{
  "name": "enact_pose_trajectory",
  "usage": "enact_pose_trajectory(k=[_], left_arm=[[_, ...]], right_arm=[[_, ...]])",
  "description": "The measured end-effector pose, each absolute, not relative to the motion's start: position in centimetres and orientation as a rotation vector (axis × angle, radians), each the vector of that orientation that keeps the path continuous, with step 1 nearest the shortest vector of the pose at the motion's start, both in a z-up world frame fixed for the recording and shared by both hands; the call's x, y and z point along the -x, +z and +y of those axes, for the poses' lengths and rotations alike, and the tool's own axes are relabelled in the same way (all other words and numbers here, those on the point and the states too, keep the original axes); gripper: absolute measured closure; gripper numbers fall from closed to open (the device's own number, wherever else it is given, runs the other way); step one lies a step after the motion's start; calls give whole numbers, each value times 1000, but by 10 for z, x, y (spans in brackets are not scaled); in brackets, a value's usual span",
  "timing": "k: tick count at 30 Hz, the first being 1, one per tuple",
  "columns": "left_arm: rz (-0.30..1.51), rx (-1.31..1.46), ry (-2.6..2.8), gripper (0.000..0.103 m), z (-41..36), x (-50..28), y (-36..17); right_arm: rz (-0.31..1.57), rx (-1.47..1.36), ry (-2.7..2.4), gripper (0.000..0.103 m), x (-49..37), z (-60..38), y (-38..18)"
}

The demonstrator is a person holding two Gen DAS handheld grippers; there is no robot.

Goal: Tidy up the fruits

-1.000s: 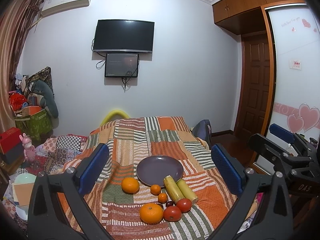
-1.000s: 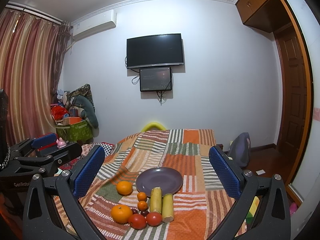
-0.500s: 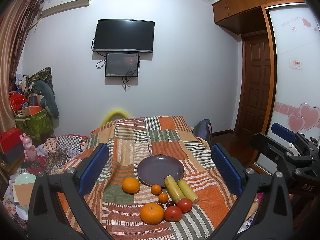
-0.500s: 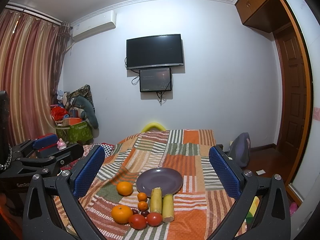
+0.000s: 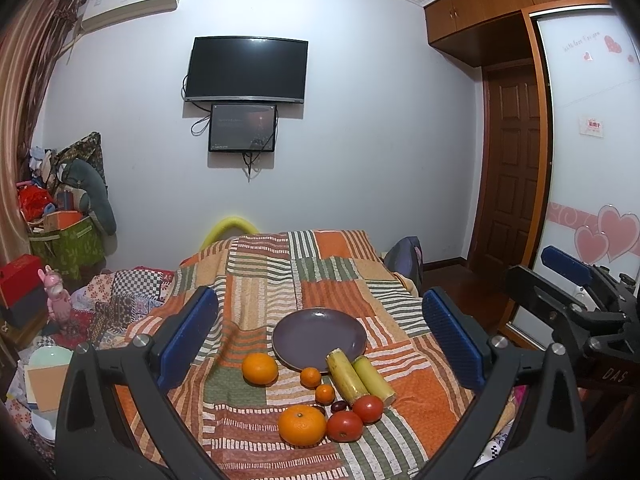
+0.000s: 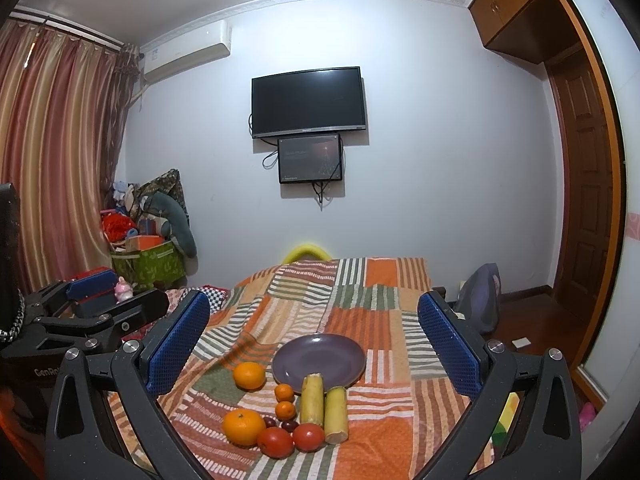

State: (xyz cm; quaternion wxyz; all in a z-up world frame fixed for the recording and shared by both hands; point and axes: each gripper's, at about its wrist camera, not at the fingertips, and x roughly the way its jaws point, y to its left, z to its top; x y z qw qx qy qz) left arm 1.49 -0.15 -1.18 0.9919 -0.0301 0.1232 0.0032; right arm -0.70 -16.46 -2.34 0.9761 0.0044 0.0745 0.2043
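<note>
An empty purple plate (image 5: 319,336) (image 6: 319,359) lies on a striped patchwork cloth. In front of it lie two large oranges (image 5: 259,368) (image 5: 302,425), two small tangerines (image 5: 311,377), two sugarcane pieces (image 5: 347,377) (image 6: 312,398), two red tomatoes (image 5: 345,425) (image 6: 275,442) and small dark fruits (image 5: 338,406). My left gripper (image 5: 320,332) is open and empty, above and short of the fruit. My right gripper (image 6: 314,338) is open and empty too. Each gripper shows at the edge of the other's view.
The cloth-covered table (image 5: 260,272) reaches back toward a wall with a TV (image 5: 248,70). Clutter and a green box (image 5: 68,244) stand at the left. A wooden door (image 5: 512,168) and a wardrobe are at the right. A grey bag (image 6: 482,296) sits on the floor.
Both grippers have barely moved; the scene has shifted only slightly. Both stay open and empty.
</note>
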Motion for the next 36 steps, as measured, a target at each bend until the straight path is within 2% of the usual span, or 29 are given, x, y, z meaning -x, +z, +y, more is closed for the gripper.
enact_pose_trajectory(k=[9, 11, 13, 15, 17, 23, 26, 36], left_arm=[[253, 60, 9, 0, 0, -18, -15], [259, 62, 10, 3, 2, -21, -16], [271, 63, 6, 15, 3, -24, -18], [292, 66, 3, 18, 5, -30, -21], [308, 69, 9, 24, 7, -36, -25], [395, 54, 12, 32, 13, -62, -49], [461, 53, 7, 33, 17, -78, -68], [697, 98, -20, 33, 36, -121, -137]], right_arm=[[170, -36, 393, 0, -1, -169, -27], [171, -48, 389, 0, -3, -173, -29], [181, -57, 378, 1, -7, -175, -31], [192, -57, 371, 5, -10, -177, -34], [207, -53, 369, 17, -14, -177, -38], [293, -37, 385, 33, -32, -177, -57], [356, -15, 399, 36, -44, -174, -71], [579, 40, 456, 36, -74, -162, -121]])
